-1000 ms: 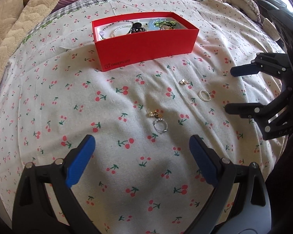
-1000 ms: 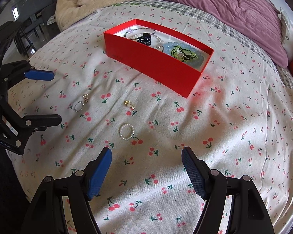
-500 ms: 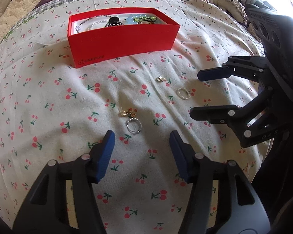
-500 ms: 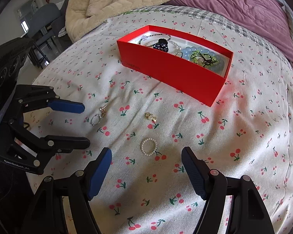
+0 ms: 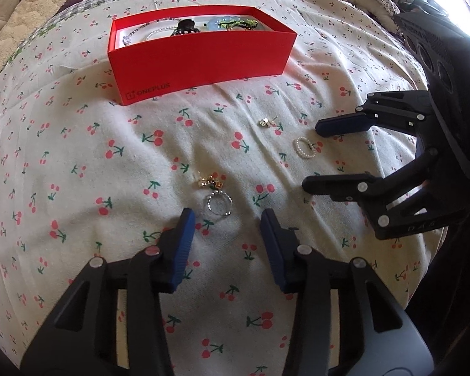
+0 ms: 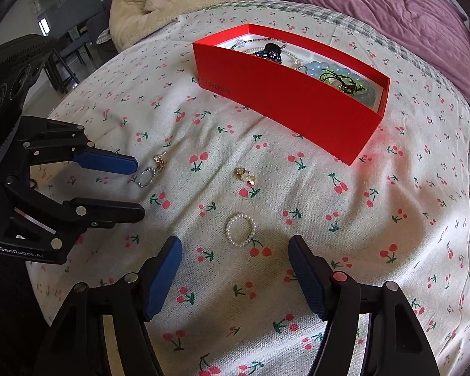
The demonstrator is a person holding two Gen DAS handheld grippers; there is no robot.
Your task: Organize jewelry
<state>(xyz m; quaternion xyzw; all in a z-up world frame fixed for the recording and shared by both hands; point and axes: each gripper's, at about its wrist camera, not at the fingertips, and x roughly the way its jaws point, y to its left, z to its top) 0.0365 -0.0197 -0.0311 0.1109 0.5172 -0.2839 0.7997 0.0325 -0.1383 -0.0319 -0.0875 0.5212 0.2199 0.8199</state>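
Lying loose on the cherry-print white cotton sheet [image 5: 78,163], three small pieces wait on the near side of the open red cardboard box [image 5: 200,59], which already holds beads and necklaces. The silver beaded ring with its gold flower charm [image 5: 217,199] sits nearest, just ahead of the left gripper [image 5: 224,219]; that gripper's blue-padded jaws are closing, partly open, with nothing between them yet. Farther from the box's front wall, the small white pearl-bead ring [image 6: 240,229] lies just ahead of the right gripper [image 6: 235,247], whose jaws are also closing, wider apart and empty. A tiny gold stud earring [image 6: 245,174] rests between the pearl ring and the box. All three look very light, thin and slippery, and the soft sheet will likely give under the pads, so pinching each ring across its hoop seems safest; the pearl band may flex.
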